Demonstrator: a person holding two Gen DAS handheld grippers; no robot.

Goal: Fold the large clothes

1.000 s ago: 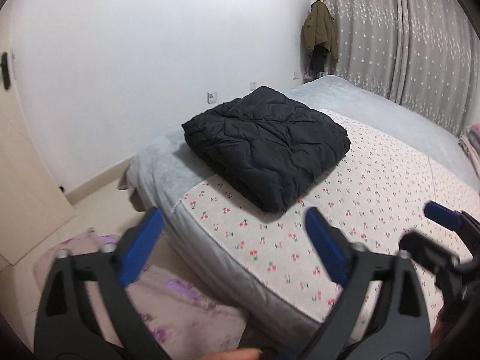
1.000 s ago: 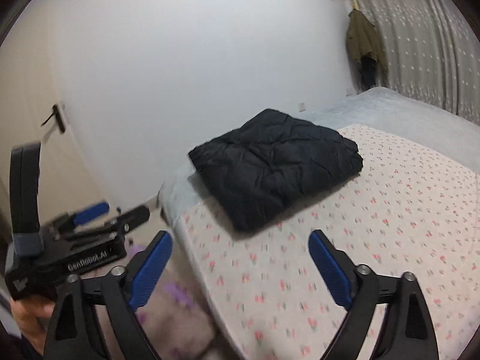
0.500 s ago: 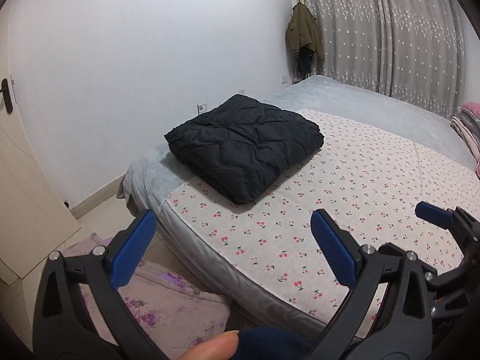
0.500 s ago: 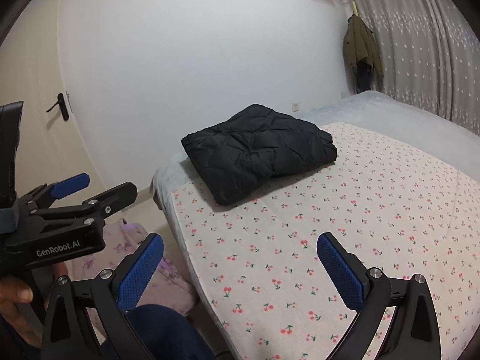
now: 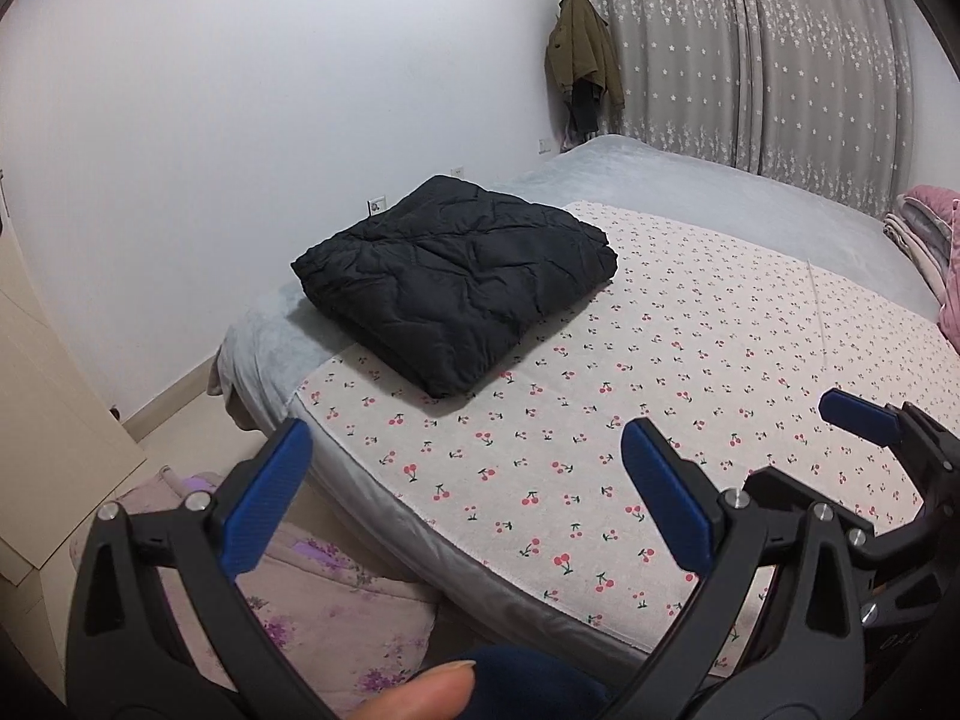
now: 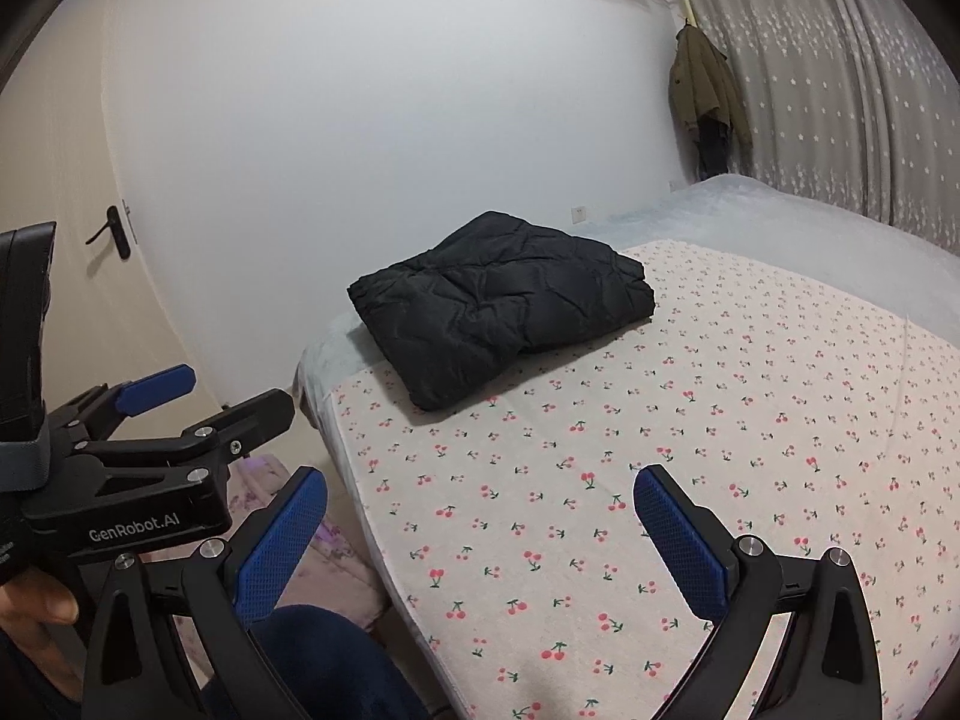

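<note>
Left wrist view: left gripper [image 5: 474,495] spread, empty, at the bed's [image 5: 384,498] near edge; the folded black jacket [image 5: 456,282] lies ahead and slightly left, well apart, long axis slanting up to the right.

Right wrist view: right gripper [image 6: 480,540] spread, empty; jacket [image 6: 504,300] ahead, about as far. Neither looks clearly nearer.

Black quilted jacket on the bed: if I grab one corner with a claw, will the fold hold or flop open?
The black quilted jacket looks puffy and soft, so lifted by one corner its stacked layers would likely sag and unfold. It probably weighs little for its bulk. Its smooth-looking shell may slide on the cherry-print sheet if pushed.
</note>
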